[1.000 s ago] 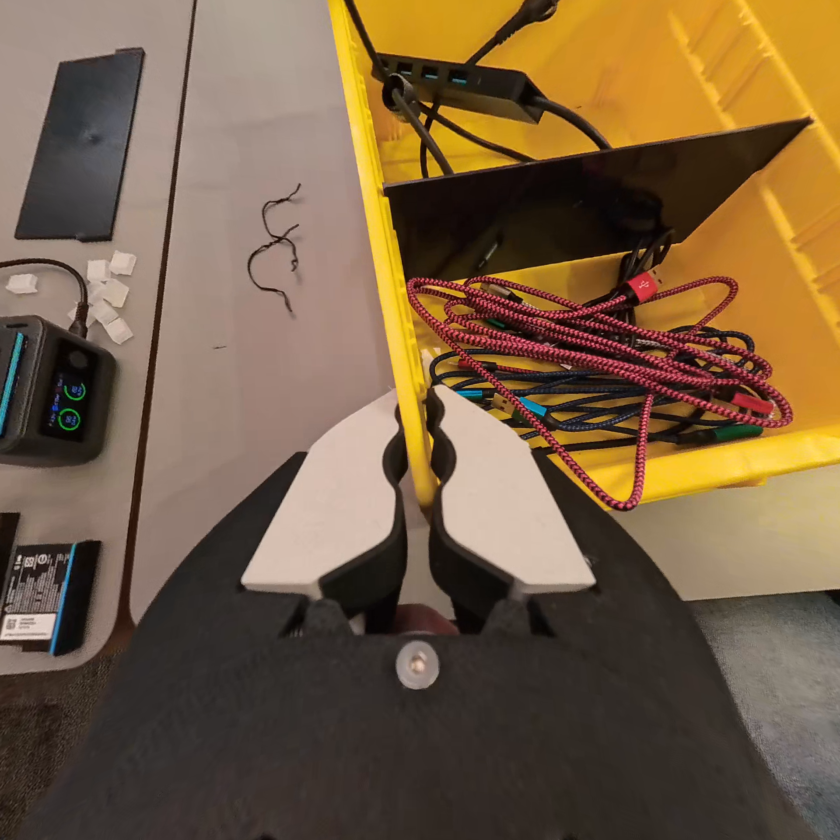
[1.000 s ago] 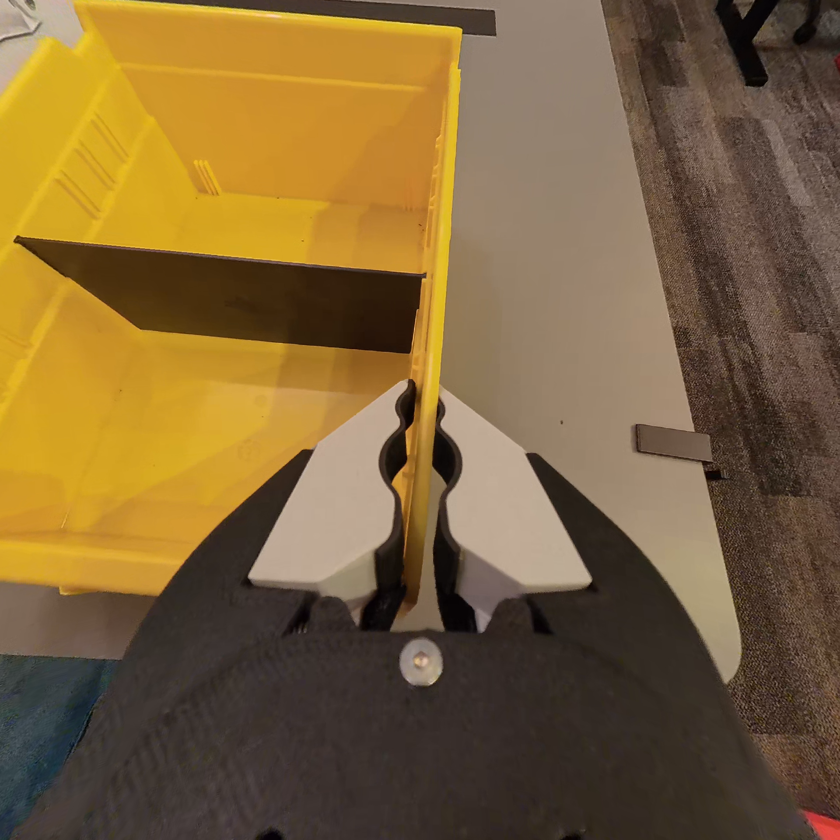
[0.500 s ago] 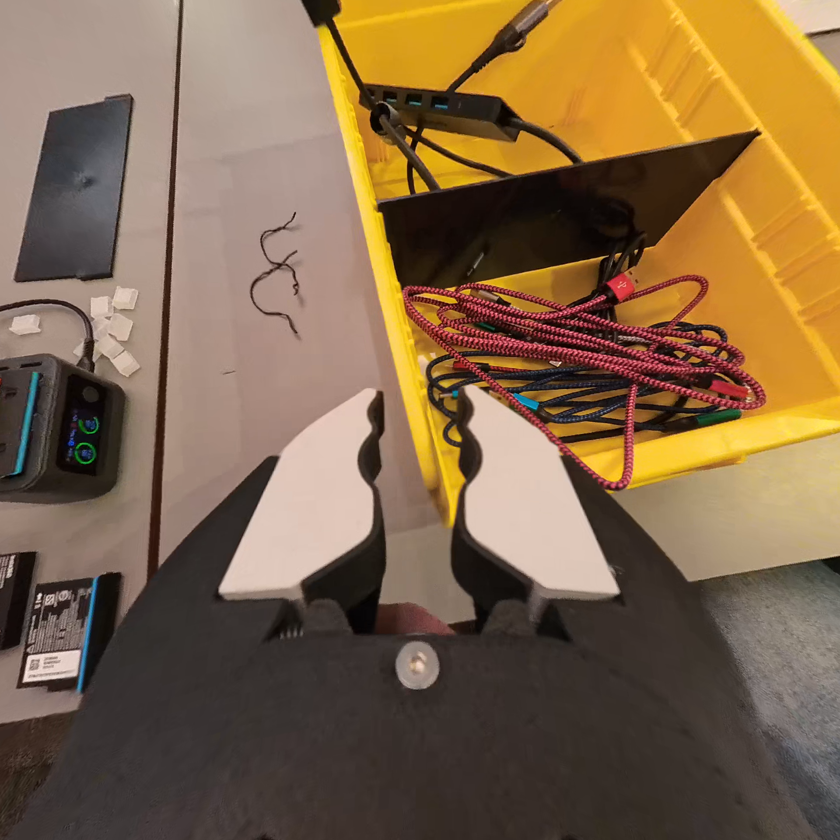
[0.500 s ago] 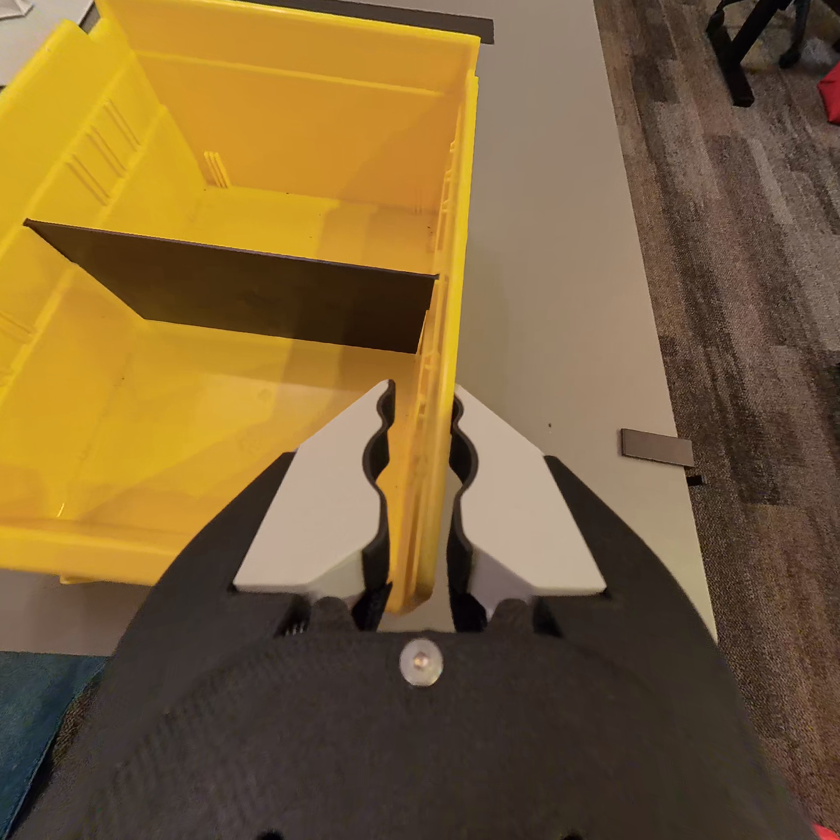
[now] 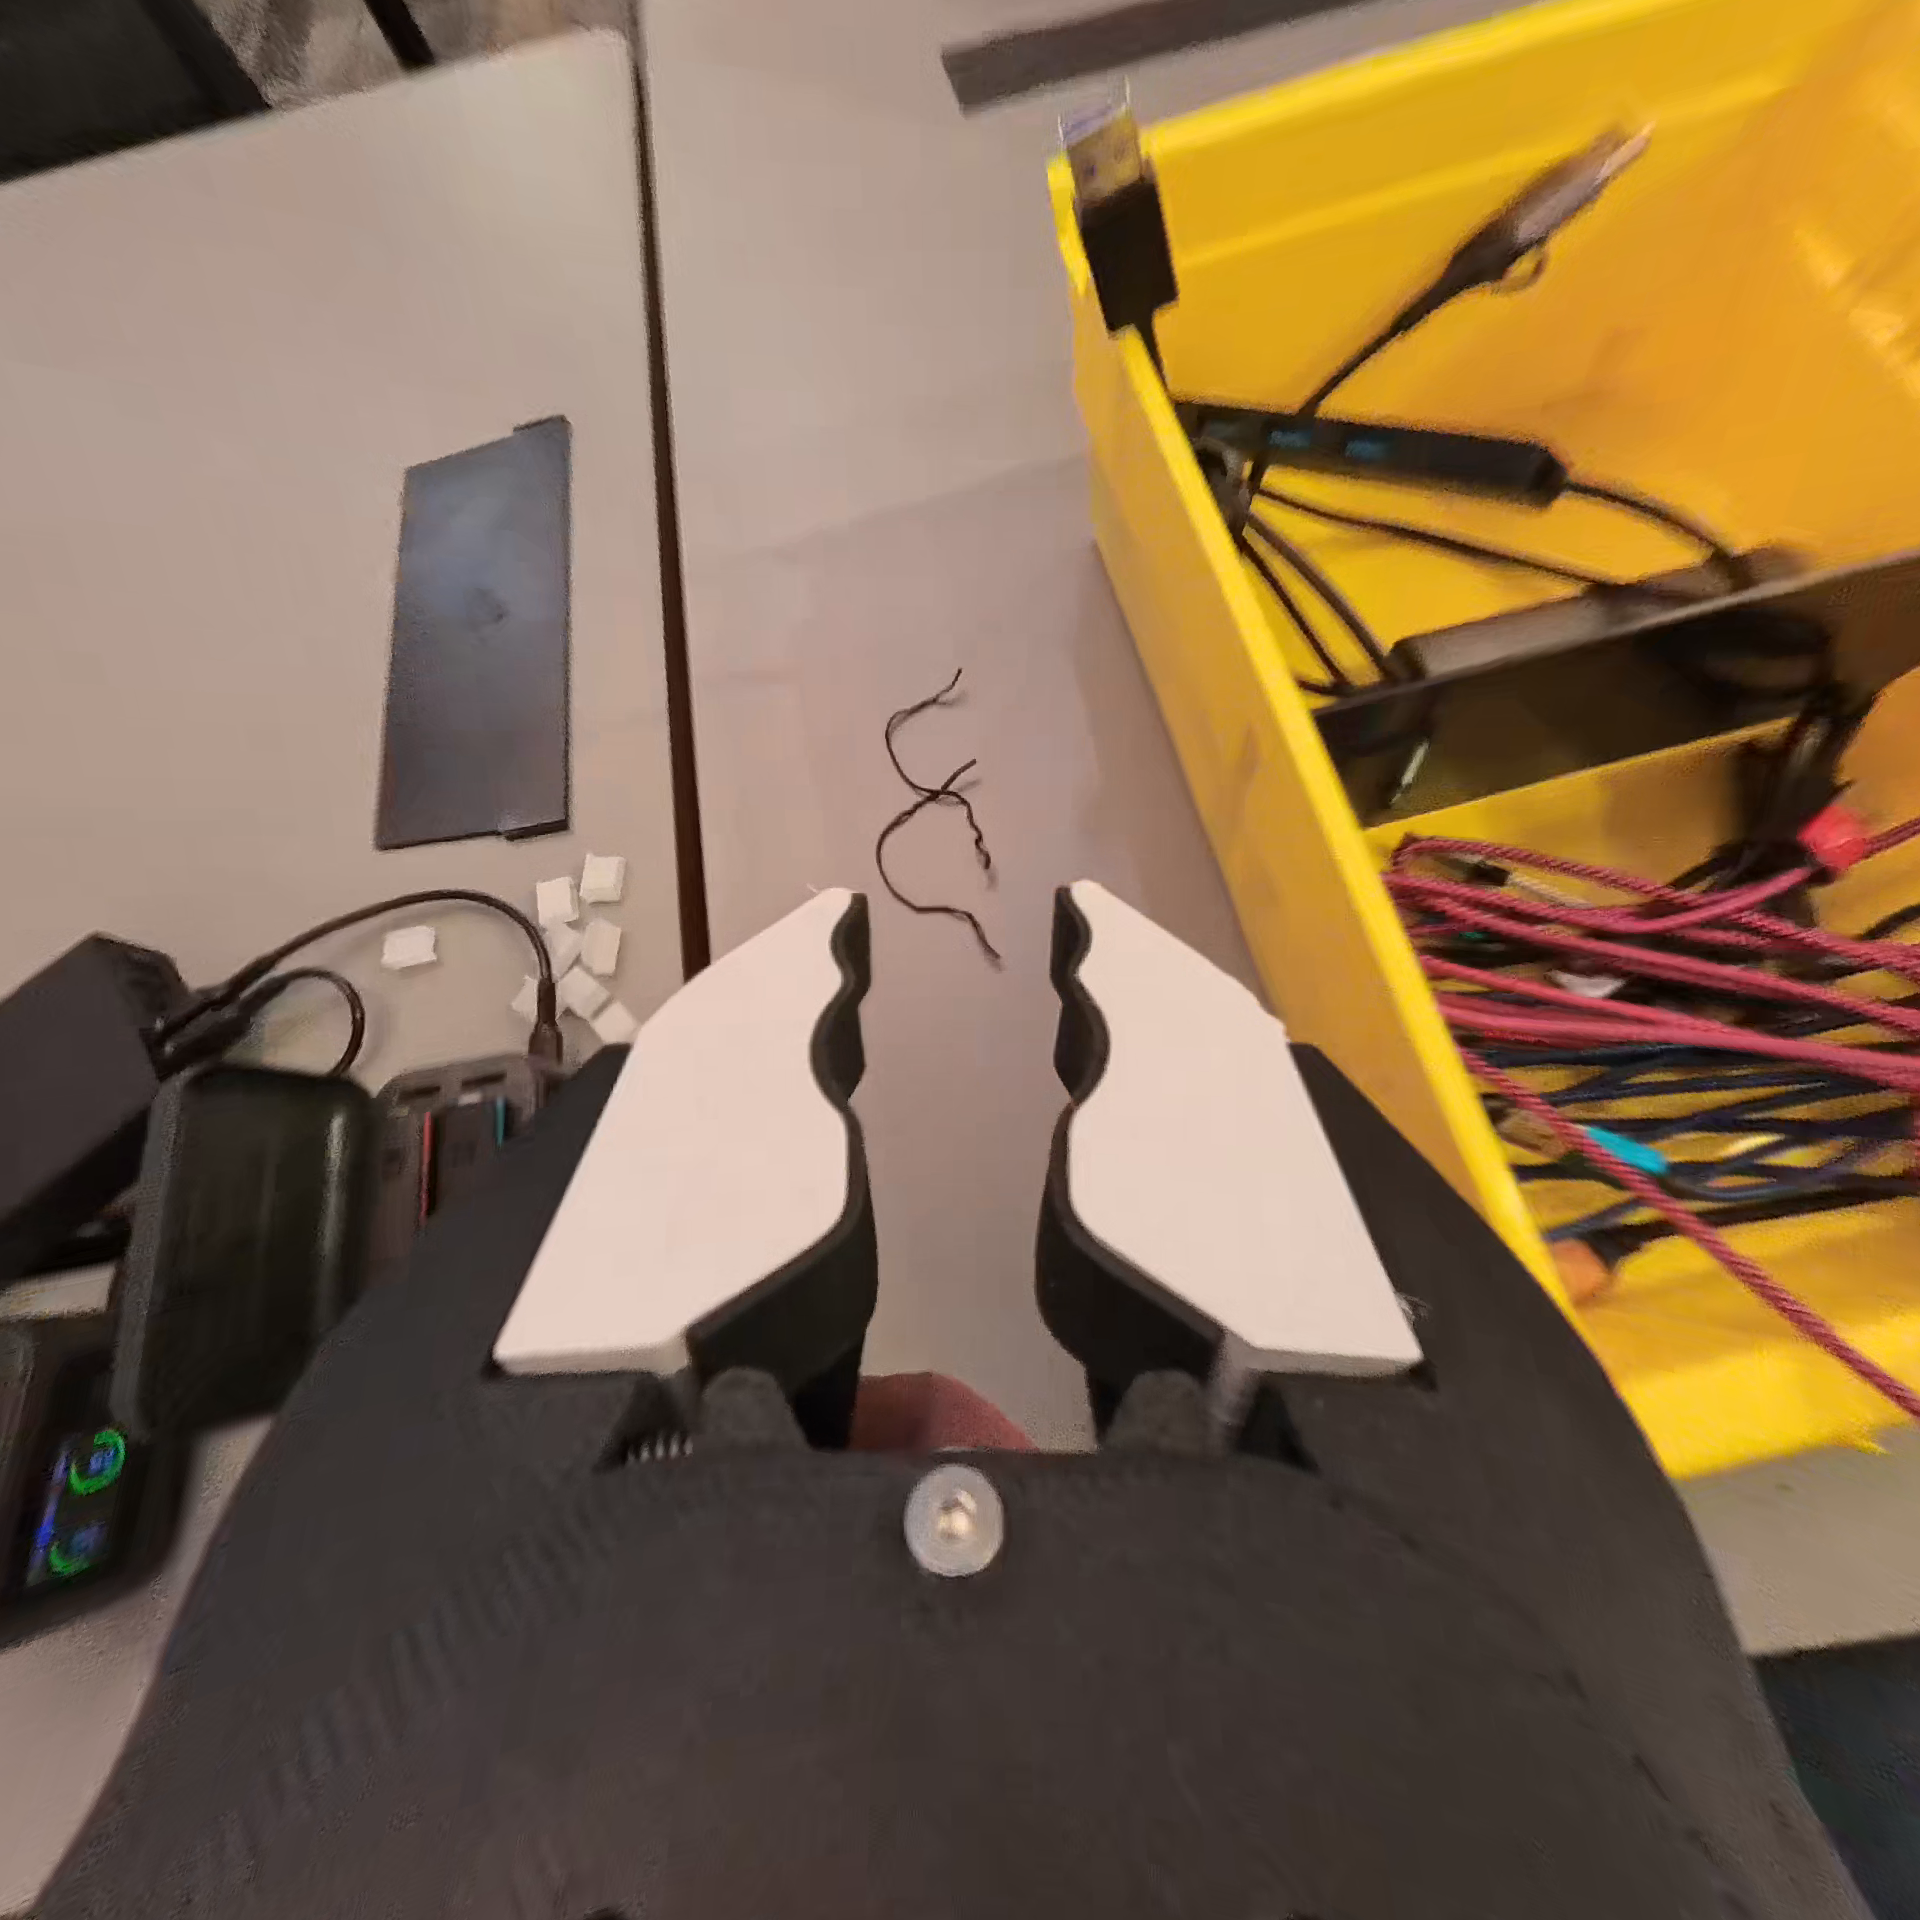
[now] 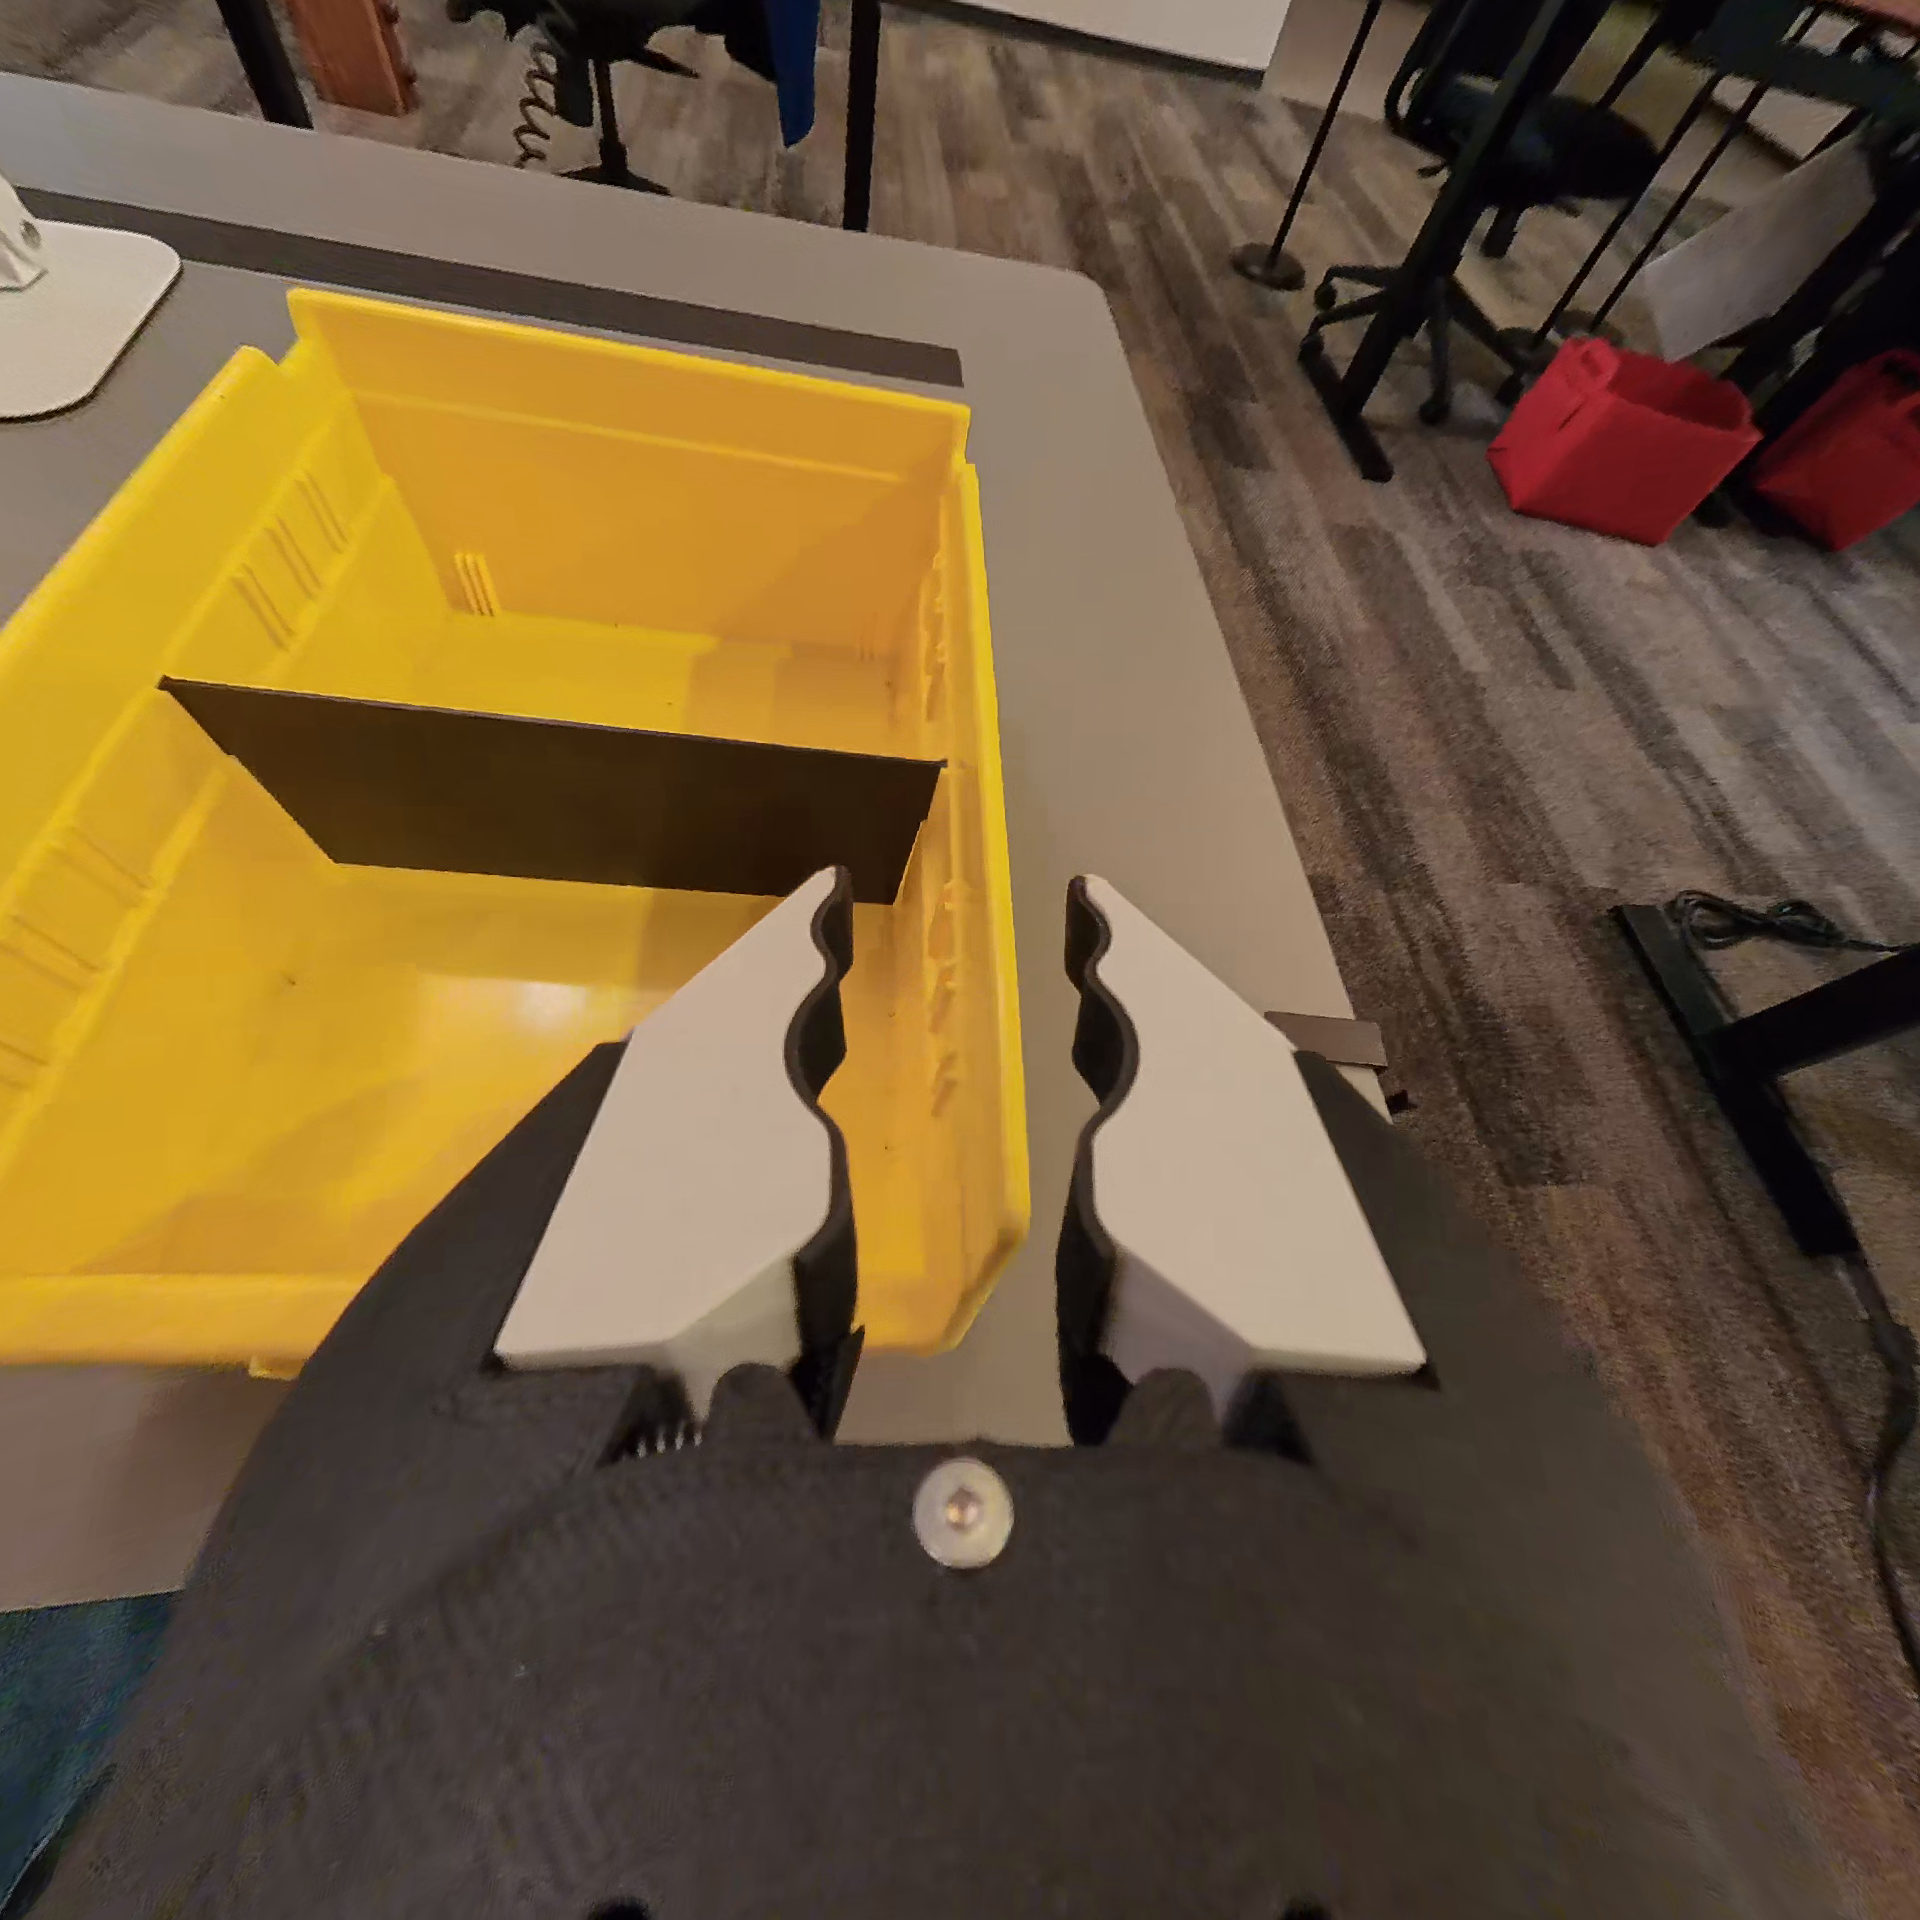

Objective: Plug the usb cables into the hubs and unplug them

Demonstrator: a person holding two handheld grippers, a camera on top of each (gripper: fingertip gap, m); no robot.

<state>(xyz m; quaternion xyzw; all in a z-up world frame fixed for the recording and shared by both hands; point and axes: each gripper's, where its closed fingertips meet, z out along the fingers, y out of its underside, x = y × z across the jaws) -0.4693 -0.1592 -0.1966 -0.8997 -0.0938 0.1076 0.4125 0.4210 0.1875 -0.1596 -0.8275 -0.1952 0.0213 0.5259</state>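
Note:
In the left wrist view a yellow bin (image 5: pixel 1226 644) holds a black USB hub (image 5: pixel 1392 457) in its far compartment and a tangle of red and blue braided USB cables (image 5: pixel 1662 997) in its near one, split by a black divider (image 5: pixel 1621 665). A black USB plug (image 5: pixel 1122 229) sticks up over the bin's far left corner. My left gripper (image 5: pixel 956 914) is open and empty over the table, left of the bin. In the right wrist view my right gripper (image 6: pixel 956 894) is open and empty above the right wall of an empty yellow bin (image 6: pixel 987 831) with a black divider (image 6: pixel 582 790).
Left of the left gripper lie a black twist tie (image 5: pixel 935 821), a black flat plate (image 5: pixel 478 634), small white clips (image 5: pixel 582 935) and black charging devices with lit displays (image 5: pixel 83 1496). The table edge (image 6: pixel 1247 665) runs right of the empty bin; red boxes (image 6: pixel 1621 436) stand on the floor.
Both grippers let go of the bin walls, opened wider and pulled back and up. The left one swung left, off the bin and over the table.

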